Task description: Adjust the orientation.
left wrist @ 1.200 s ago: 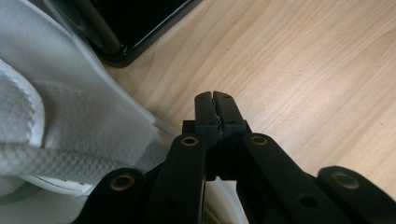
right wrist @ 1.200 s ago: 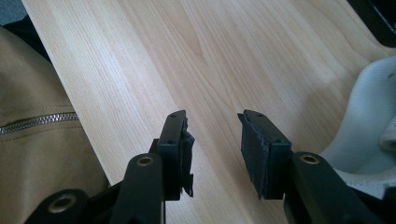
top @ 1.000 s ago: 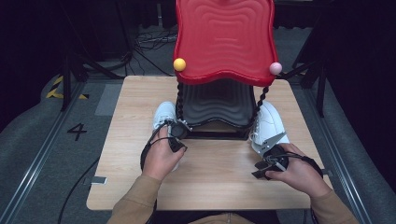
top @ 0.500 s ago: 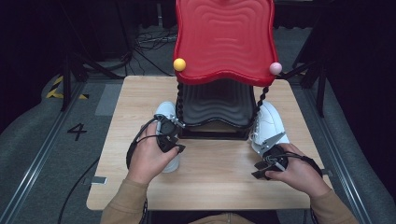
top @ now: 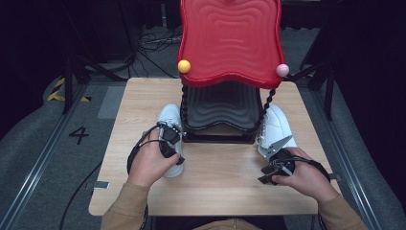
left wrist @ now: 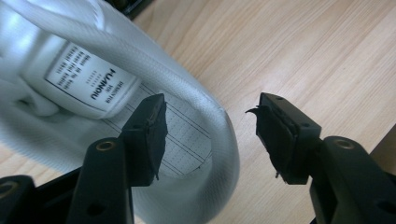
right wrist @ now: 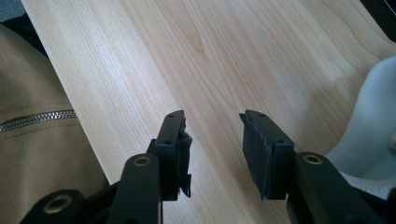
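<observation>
Left gripper (left wrist: 205,135) has just been opening, fingers straddling the shoe (left wrist: 93,60) heel, not pinching. Right gripper (right wrist: 212,149) open, empty. Shoe's light and soft; grab the stiffer heel rim.

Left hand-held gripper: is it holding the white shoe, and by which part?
Nothing is held. The left hand-held gripper has just opened; its jaws straddle the heel rim of the white shoe without pressing it.

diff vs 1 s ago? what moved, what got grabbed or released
The left gripper let go of the left white shoe: its jaws have just been opening and now straddle the heel rim without pressing it. The left hand drew back toward the person, and the shoe's heel now lies nearer the table's front edge. Unchanged: right gripper open over bare wood, right white shoe, red rack.
</observation>
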A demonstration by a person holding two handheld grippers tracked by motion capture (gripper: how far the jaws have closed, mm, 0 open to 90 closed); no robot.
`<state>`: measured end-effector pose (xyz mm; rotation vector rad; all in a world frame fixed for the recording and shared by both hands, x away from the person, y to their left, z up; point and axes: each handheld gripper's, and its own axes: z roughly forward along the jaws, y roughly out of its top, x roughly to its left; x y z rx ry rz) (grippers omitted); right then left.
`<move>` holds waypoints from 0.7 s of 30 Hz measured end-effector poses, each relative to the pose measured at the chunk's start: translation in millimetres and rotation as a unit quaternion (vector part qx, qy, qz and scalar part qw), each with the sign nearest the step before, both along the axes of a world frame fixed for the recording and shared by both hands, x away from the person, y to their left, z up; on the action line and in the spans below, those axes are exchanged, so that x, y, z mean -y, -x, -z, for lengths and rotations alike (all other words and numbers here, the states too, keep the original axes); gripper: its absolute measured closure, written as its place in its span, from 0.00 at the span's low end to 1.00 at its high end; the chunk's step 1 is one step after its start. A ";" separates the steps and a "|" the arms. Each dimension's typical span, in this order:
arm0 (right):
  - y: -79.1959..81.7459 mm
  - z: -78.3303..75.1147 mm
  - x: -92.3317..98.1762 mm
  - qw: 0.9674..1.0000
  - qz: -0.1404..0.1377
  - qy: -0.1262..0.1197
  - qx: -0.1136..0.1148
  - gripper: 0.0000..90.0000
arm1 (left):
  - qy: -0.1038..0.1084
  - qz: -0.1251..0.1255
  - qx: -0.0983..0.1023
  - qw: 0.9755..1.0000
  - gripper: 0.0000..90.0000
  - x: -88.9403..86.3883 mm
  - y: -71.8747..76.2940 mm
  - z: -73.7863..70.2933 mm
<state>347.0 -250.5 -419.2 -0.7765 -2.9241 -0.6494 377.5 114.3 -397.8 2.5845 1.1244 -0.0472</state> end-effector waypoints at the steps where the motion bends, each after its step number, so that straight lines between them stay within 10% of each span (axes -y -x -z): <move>1: -0.1 0.1 0.0 1.000 0.000 0.000 0.000 0.66 | 0.002 0.003 -0.008 1.000 0.50 0.8 -0.6 3.6; 7: -0.1 0.1 -0.2 1.000 -0.001 0.000 -0.001 0.66 | -0.007 0.013 -0.032 0.999 0.58 2.7 -3.2 22.0; 21: 0.2 1.8 -1.6 1.000 -0.003 0.003 -0.002 0.66 | -0.003 0.032 -0.015 0.999 0.85 -1.4 -2.7 18.0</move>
